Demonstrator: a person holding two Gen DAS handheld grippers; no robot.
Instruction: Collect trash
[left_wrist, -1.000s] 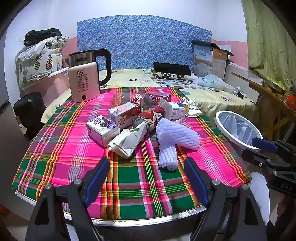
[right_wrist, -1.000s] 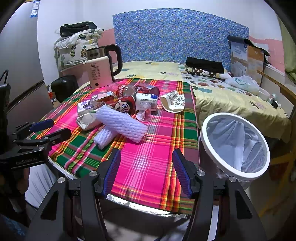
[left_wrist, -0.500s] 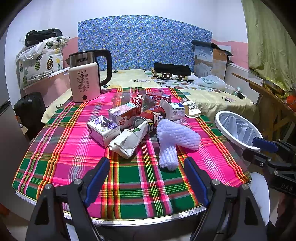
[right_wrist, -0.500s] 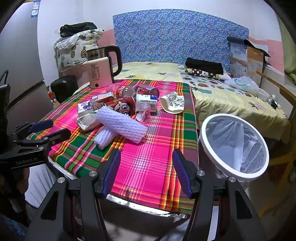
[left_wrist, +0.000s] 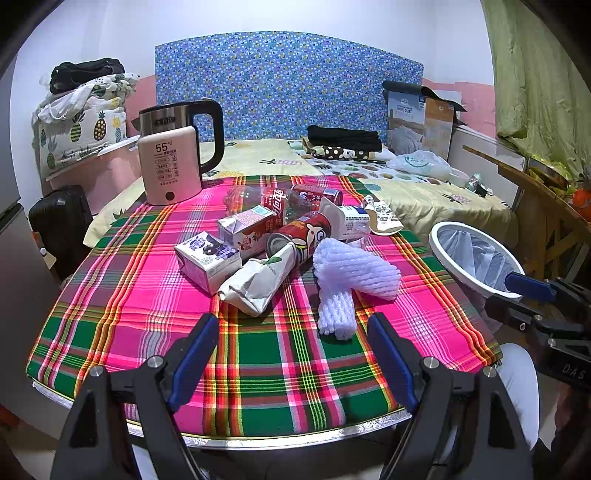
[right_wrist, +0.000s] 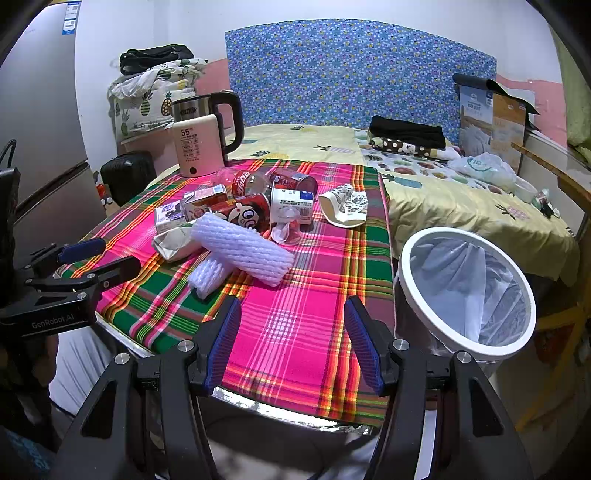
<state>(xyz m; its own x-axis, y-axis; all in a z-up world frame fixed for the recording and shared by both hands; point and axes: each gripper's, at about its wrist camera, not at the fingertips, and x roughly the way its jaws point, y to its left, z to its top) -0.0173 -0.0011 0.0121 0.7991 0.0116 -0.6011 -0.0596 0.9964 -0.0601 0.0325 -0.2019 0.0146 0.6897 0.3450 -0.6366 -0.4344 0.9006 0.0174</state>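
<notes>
Left gripper (left_wrist: 291, 350) spread wide, holding nothing, above the table's (left_wrist: 110, 310) near edge. Right gripper (right_wrist: 291, 339) likewise spread and bare, at the table corner beside the bin (right_wrist: 436, 243). Trash clustered mid-table: 2 foam nets (left_wrist: 354, 269), crumpled paper bag (left_wrist: 258, 280), 2 cartons (left_wrist: 207, 258), red can (left_wrist: 306, 232). Kettle (left_wrist: 173, 162) at the far left. Bin lined, just off the table's right edge.
</notes>
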